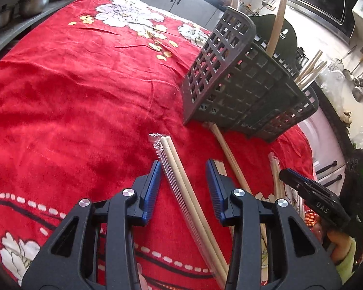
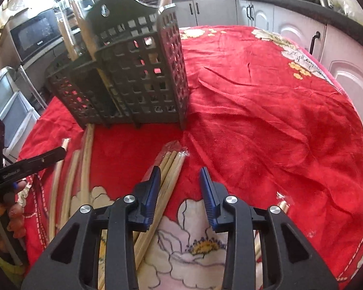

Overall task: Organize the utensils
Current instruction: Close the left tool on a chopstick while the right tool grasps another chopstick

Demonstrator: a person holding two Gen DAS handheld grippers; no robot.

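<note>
A kitchen table under a red flowered cloth (image 1: 72, 91) carries a dark holder (image 1: 242, 84). The left gripper (image 1: 184, 181), fingers narrowed but not touching, straddles wrapped chopsticks (image 1: 179, 176). The right gripper (image 2: 180, 183) hangs likewise beside another pair (image 2: 169, 169). Next, I think: close and lift into the holder.

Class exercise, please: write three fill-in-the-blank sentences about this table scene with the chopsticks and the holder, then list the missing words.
1. The tablecloth is mostly ____ with white flowers.
2. The dark holder has walls full of ____ holes.
3. The wrapped chopsticks lie between the left gripper fingers, whose pads are ____ in colour.

Missing words: red; square; blue
</note>
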